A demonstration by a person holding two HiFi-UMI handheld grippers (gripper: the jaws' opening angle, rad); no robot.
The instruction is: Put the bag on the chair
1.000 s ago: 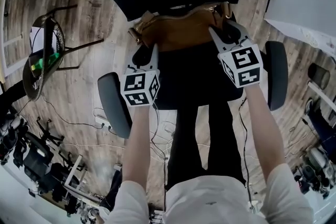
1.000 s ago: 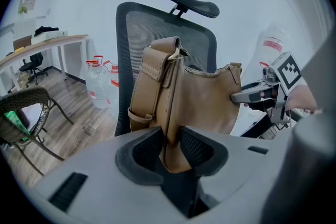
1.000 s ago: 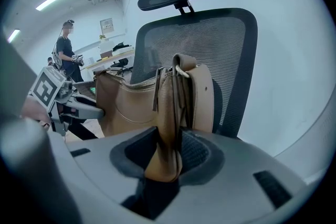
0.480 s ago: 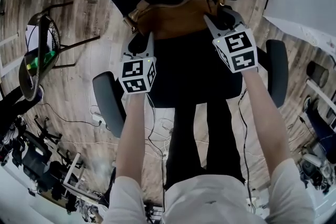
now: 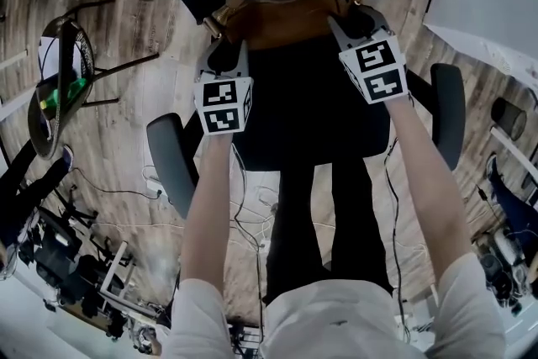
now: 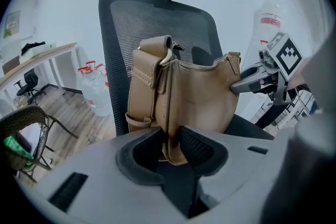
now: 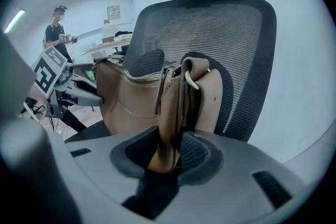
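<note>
At the far left of the head view, a wicker seat [image 5: 59,88] with something green in it stands on the wooden floor [image 5: 143,21], well apart from the office chair [image 5: 311,122]. The chair's left armrest [image 5: 168,164] comes next. Just inside it, our left claw [image 5: 225,48] reaches toward the back of the seat.

In the left gripper view, the left claw [image 6: 170,147] is clamped on the left end of the tan bag [image 6: 184,97], with the strapped edge pinched between its pads. The bag [image 5: 282,17] hangs upright between our two claws, at the rear of the seat and right in front of the mesh backrest [image 6: 136,23]. Its zip faces up. We cannot tell whether its bottom touches the seat.

Our right claw [image 5: 353,19] grips the bag's other end. The right gripper view shows the folded leather and a ring squeezed between that claw's [image 7: 168,152] pads, and its jaws have just been closing a little on it.

Further right are the right armrest [image 5: 450,113] and a white counter [image 5: 479,4]. A person [image 7: 55,34] stands far back in the room.
</note>
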